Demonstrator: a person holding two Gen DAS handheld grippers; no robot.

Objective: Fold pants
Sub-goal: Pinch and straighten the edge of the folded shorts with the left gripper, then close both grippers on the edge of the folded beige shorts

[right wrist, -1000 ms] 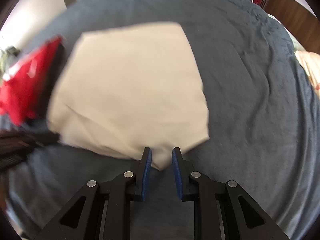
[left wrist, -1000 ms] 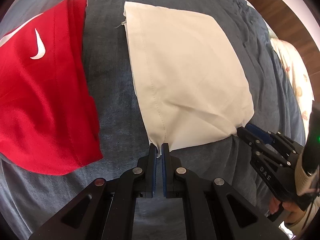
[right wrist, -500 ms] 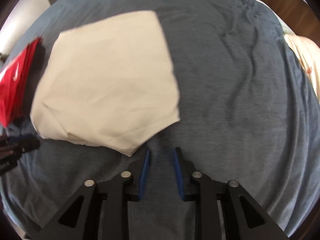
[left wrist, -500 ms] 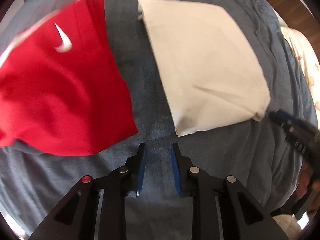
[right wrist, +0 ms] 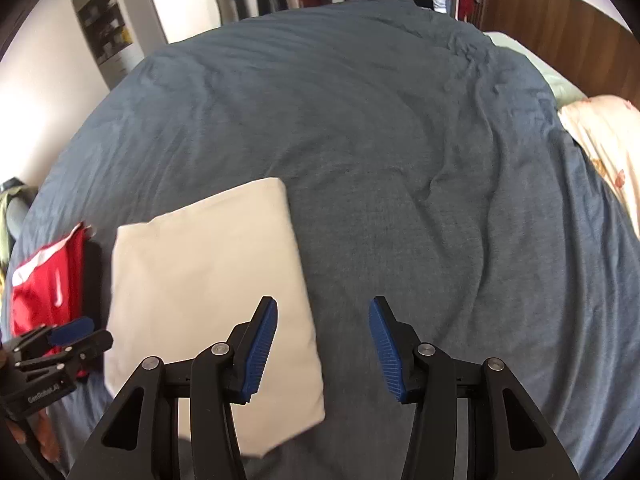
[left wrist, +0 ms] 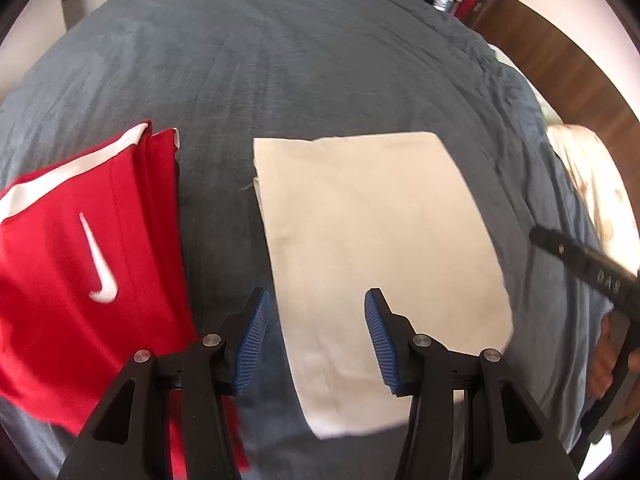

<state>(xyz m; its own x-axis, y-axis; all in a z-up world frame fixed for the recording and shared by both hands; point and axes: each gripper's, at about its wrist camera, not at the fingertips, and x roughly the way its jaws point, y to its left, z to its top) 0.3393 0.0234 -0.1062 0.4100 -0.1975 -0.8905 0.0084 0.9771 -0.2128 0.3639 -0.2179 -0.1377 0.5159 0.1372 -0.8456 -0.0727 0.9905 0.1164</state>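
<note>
folded cream pants [left wrist: 376, 248] are laid flat on a dark blue bed [left wrist: 280, 60] beside red shorts [left wrist: 80, 264], while the left gripper [left wrist: 316, 336] and right gripper [right wrist: 324, 344] are held spread wide, empty, above them.

The left claw [left wrist: 316, 336] and the right claw [right wrist: 323, 344] both have their blue-padded fingers spread wide apart, holding nothing, each claw pointing forward and slightly downward.
</note>
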